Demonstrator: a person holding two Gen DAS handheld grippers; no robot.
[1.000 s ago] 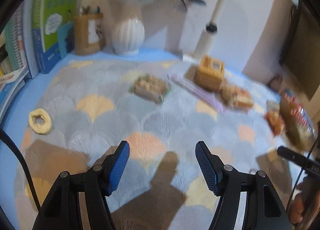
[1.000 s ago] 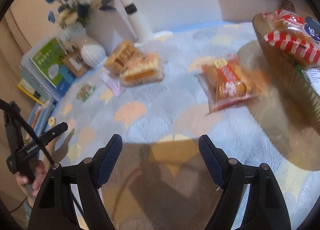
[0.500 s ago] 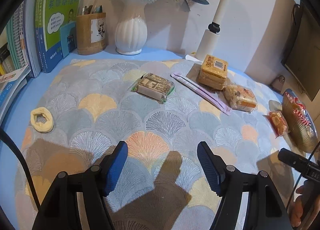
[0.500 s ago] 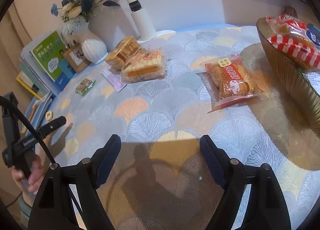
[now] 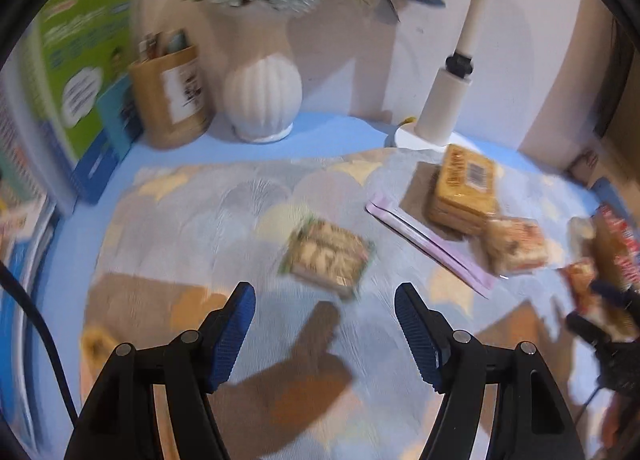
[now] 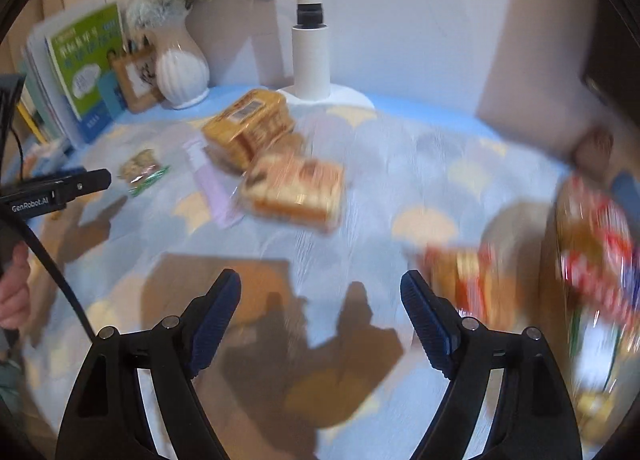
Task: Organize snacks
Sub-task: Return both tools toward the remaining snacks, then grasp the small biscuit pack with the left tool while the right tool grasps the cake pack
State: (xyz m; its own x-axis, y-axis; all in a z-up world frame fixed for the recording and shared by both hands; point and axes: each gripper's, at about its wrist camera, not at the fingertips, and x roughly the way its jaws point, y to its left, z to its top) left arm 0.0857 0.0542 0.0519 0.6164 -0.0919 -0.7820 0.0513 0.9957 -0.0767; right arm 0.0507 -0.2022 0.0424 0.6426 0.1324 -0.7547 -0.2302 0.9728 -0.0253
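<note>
My left gripper [image 5: 325, 302] stands open above the patterned mat, with nothing between its blue pads. A green-edged cracker pack [image 5: 329, 257] lies just beyond its fingertips. A yellow biscuit box [image 5: 464, 187], a purple sachet [image 5: 430, 242] and a wrapped cake slice [image 5: 516, 246] lie to the right. My right gripper [image 6: 321, 296] is open and empty too. The wrapped cake slice [image 6: 298, 189] and the biscuit box [image 6: 250, 125] lie ahead of it. A red snack bag [image 6: 460, 276] sits just right of its right finger, next to the bowl [image 6: 560, 227] of snacks.
A white vase [image 5: 262, 99], a brown pen holder [image 5: 172, 99], books [image 5: 80, 71] and a white lamp post [image 5: 448, 99] line the back wall. The other hand-held gripper [image 6: 60, 189] and a hand [image 6: 12, 292] show at the right wrist view's left edge.
Both grippers moved forward over the mat. The cracker pack now sits close to the left fingertips. The cake slice and box moved nearer the middle of the right wrist view.
</note>
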